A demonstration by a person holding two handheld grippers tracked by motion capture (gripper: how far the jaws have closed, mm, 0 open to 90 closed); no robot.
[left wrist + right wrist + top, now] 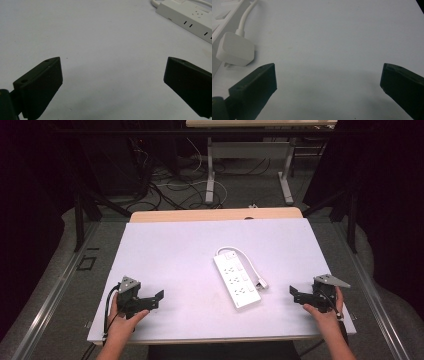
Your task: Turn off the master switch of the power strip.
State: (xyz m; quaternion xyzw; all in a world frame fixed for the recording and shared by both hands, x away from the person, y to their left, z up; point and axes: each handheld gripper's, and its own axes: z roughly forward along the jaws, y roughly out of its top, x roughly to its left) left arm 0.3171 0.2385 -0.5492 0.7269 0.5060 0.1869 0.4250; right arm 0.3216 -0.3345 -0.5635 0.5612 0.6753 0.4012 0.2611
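Observation:
A white power strip lies at an angle near the middle of the white table top, its white cable looping round its right side to a white plug. My left gripper rests near the front left edge, open and holding nothing. My right gripper rests near the front right edge, also open and holding nothing. The left gripper view has the power strip at the top right, beyond the gripper. In the right gripper view the plug and cable lie at the upper left of the gripper.
The white sheet covers a wooden table. Beyond its far edge are a floor with tangled cables and the legs of another table. Black stand legs flank both sides.

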